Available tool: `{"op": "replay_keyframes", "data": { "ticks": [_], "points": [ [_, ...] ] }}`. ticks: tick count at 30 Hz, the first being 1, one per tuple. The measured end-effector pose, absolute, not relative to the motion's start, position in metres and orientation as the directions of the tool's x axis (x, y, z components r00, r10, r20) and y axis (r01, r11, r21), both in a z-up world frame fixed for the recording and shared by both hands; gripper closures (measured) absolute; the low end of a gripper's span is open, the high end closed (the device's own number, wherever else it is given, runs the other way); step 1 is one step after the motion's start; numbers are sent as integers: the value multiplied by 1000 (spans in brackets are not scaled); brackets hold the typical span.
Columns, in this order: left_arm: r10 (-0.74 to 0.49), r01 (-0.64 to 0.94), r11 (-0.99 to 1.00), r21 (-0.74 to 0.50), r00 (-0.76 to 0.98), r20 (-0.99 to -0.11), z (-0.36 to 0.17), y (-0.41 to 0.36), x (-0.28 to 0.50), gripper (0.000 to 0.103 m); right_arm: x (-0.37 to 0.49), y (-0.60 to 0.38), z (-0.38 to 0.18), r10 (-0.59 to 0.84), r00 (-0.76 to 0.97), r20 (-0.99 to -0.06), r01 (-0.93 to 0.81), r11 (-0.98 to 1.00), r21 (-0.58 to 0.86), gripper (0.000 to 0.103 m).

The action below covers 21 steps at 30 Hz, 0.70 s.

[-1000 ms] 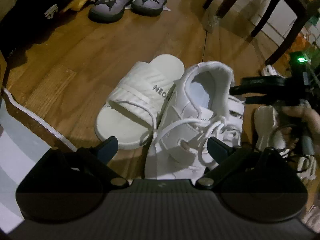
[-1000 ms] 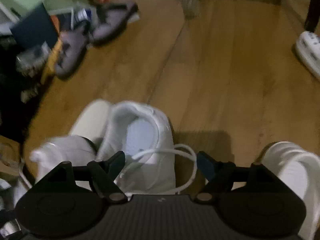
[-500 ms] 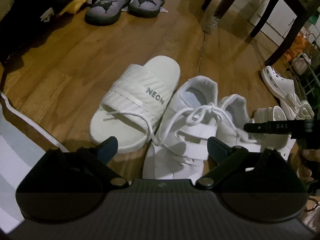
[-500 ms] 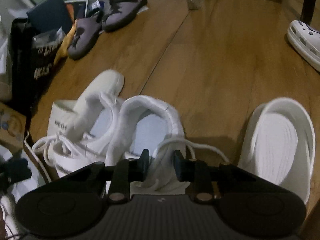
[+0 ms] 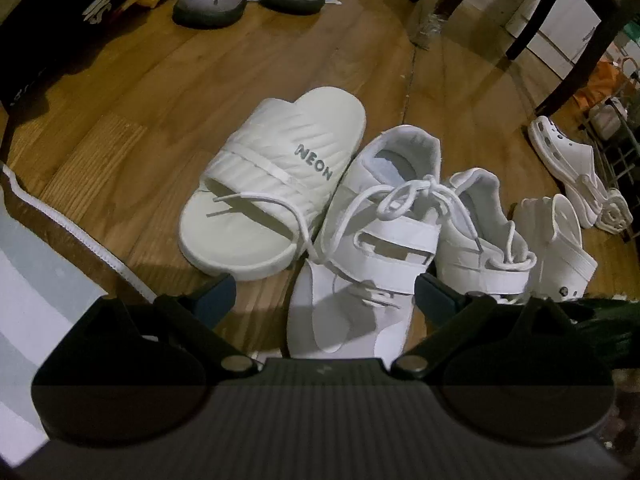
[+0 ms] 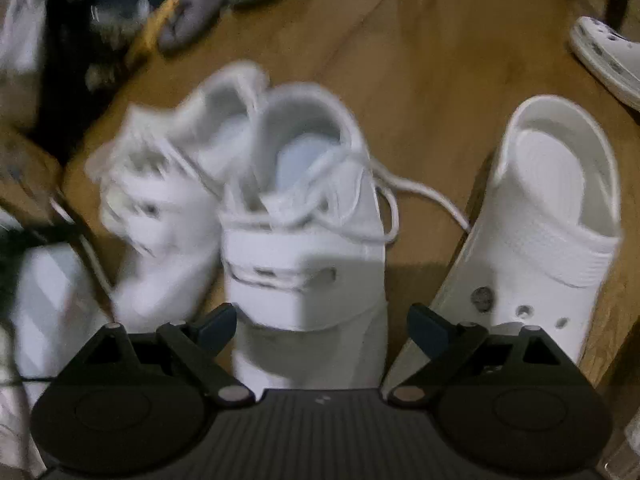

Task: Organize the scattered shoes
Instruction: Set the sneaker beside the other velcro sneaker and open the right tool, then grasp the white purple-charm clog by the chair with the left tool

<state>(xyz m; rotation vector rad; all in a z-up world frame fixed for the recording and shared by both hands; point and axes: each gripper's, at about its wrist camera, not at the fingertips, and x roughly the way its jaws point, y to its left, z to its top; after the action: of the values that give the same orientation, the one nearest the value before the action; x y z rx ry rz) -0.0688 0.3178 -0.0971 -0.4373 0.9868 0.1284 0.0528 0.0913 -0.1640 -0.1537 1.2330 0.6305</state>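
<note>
Right gripper (image 6: 322, 326) reopened, released sneaker (image 6: 308, 240) | left gripper (image 5: 324, 300) wide, empty

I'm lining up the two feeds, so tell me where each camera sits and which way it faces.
Left wrist: on the left gripper, open, looking down and forward at the NEON slide and white sneakers.
Right wrist: on the right gripper, open, over one white sneaker, beside a white clog.
Shared: both sneakers, clog, wooden floor.
</note>
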Motion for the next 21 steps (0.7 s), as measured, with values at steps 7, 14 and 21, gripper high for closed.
{"op": "replay_keyframes", "data": {
  "ticks": [7, 14, 21],
  "points": [
    [-67, -306, 915, -263, 528, -847, -99, 314, -66, 6, 56, 97, -163, 374, 321, -870, -301, 911, 280, 16],
    [-84, -282, 921, -268, 528, -845, -93, 306, -59, 6, 59, 80, -143, 551, 191, -813, -300, 821, 486, 16],
    [-134, -161, 953, -258, 539, -832, -73, 255, -36, 6, 46, -32, -97, 759, 116, -640, -461, 612, 642, 12]
  ]
}}
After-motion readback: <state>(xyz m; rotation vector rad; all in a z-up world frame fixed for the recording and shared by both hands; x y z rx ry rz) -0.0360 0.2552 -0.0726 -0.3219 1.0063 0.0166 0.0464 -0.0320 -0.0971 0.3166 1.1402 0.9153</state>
